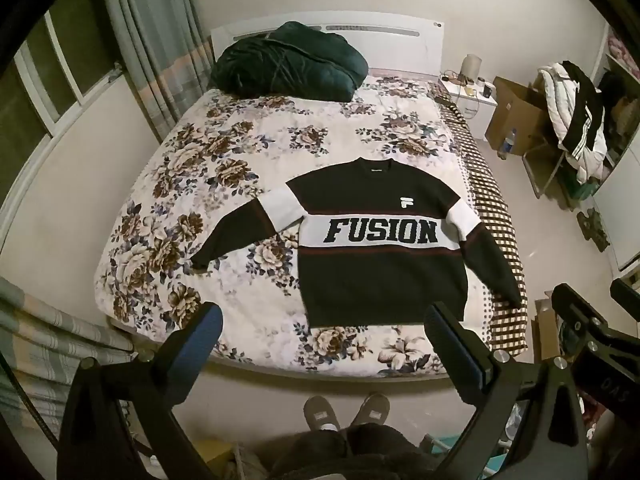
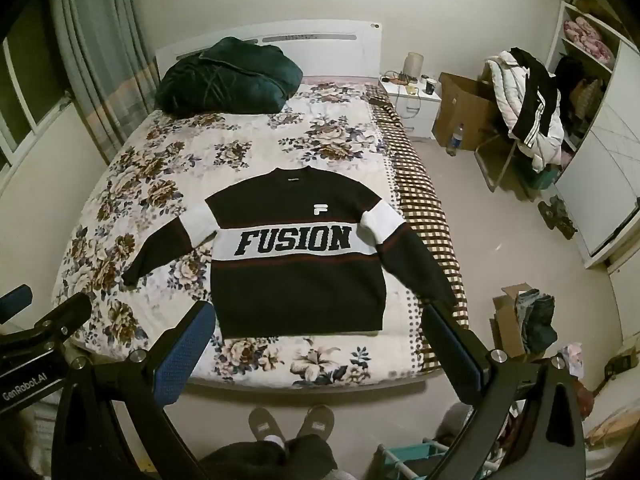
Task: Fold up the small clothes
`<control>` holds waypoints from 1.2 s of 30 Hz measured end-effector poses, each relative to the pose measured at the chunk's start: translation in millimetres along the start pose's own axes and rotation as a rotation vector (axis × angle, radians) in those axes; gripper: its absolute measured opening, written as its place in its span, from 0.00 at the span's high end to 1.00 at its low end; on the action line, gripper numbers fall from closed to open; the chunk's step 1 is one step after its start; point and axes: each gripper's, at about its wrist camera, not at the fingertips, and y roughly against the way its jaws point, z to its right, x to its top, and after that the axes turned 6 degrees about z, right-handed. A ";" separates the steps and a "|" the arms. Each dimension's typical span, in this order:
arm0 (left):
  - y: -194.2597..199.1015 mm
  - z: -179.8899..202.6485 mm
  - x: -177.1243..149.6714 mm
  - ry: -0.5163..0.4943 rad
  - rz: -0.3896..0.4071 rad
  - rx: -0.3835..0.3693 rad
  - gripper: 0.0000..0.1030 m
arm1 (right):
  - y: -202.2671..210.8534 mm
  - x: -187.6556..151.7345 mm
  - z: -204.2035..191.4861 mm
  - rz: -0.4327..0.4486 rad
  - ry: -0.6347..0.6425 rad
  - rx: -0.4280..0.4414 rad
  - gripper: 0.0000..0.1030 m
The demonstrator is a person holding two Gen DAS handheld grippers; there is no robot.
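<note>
A black sweater [image 1: 380, 276] with a white band reading FUSION lies flat, front up, on the flowered bed [image 1: 224, 152], both sleeves spread out. It also shows in the right wrist view [image 2: 296, 288]. Its right sleeve [image 2: 416, 268] reaches over the checked blanket. My left gripper [image 1: 324, 332] is open and empty, held high above the foot of the bed, short of the sweater's hem. My right gripper [image 2: 316, 332] is open and empty too, at the same height beside the left one.
A dark green quilt [image 1: 288, 64] is piled at the headboard. A checked blanket [image 1: 492, 216] hangs along the bed's right side. A nightstand [image 2: 412, 100], cardboard boxes [image 2: 464, 108] and a chair with clothes [image 2: 528, 112] stand at the right. Windows and curtains are at the left. My feet [image 1: 344, 412] are at the bed's foot.
</note>
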 end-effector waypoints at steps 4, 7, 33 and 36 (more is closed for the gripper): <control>0.6 -1.1 0.0 0.004 0.004 -0.004 0.00 | 3.2 -1.9 -2.8 0.004 0.004 0.002 0.00; 4.9 -3.4 3.5 0.004 0.006 -0.002 0.00 | 3.9 -2.1 -3.1 0.004 0.003 0.001 0.00; 17.7 -8.1 22.7 0.008 0.026 0.003 0.00 | 5.5 -3.5 -3.1 0.010 0.000 0.006 0.00; 18.5 -7.2 25.4 0.008 0.027 0.005 0.00 | 5.6 -3.4 -3.1 0.011 0.000 0.007 0.00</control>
